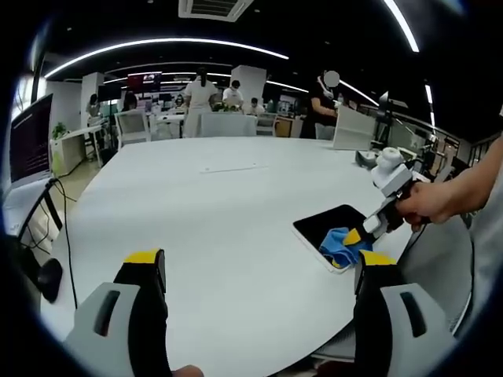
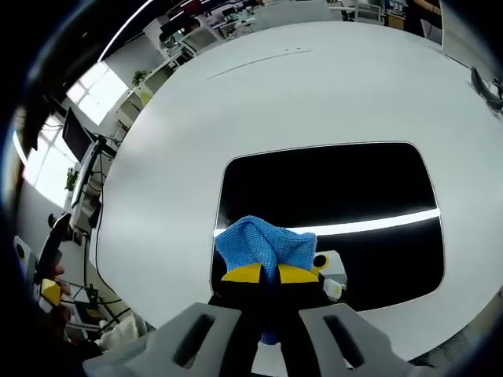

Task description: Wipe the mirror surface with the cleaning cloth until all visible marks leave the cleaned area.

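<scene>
R gripper (image 2: 263,274): yellow-tipped jaws pinched tight on crumpled blue microfibre cleaning cloth (image 2: 263,243), bunch pressed onto near edge of rounded-rectangle dark mirror w/ white rim (image 2: 346,188). Cloth at ~6 o'clock of mirror in right gripper view. L gripper (image 1: 259,267): jaws spread wide, holding nothing, hovering over round white table (image 1: 212,196), well apart from mirror (image 1: 326,224), which lies at ~3 o'clock in left gripper view; cloth (image 1: 336,245) on its near end. Progress: no marks discernible on glass, only ceiling-light reflection; can't judge cleanliness. Cloth covers small part, so likely most of surface left to wipe.
</scene>
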Motion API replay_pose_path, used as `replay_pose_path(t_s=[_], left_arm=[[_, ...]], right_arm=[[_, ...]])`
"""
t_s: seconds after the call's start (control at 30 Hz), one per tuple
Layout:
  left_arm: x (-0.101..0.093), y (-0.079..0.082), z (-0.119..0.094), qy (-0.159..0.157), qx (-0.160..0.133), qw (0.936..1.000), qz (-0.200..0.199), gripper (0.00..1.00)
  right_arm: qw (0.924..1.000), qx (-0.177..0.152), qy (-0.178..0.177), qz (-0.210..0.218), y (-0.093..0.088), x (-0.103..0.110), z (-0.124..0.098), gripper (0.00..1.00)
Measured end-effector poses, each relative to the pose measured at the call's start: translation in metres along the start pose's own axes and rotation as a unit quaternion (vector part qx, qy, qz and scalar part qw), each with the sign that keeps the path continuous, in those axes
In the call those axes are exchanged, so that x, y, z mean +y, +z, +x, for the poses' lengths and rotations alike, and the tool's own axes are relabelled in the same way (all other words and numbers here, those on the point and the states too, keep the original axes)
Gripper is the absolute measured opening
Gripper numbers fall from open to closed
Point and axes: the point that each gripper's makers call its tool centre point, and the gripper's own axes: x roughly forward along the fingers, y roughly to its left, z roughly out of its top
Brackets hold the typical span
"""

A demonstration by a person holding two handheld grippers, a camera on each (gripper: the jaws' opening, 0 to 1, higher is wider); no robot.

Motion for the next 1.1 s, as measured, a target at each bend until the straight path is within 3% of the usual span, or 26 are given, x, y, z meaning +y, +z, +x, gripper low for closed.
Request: replay_pose_path(t_s=[0.43, 0.67, 0.87, 1.1], left_arm=[[-0.002, -0.004, 0.005, -0.004, 0.008, 1.0000, 0.000, 0.99], [0.000, -0.005, 0.006, -0.005, 0.008, 1.0000, 0.000, 0.99], [-0.004, -0.005, 0.008, -0.007, 0.009, 0.9999, -0.002, 0.99], [-0.007, -0.011, 0.008, -0.011, 0.015, 0.9998, -0.002, 0.99]], right_arm=[[0.9997, 0.003, 0.018, -0.015, -0.004, 0.023, 0.003, 0.00], [0.9997, 0.005, 0.023, -0.006, -0.001, 0.021, 0.004, 0.00], [0.9995, 0.006, 0.021, -0.023, 0.001, 0.020, 0.004, 0.00], [0.9994, 0.000, 0.012, -0.032, 0.015, 0.018, 0.010, 0.00]])
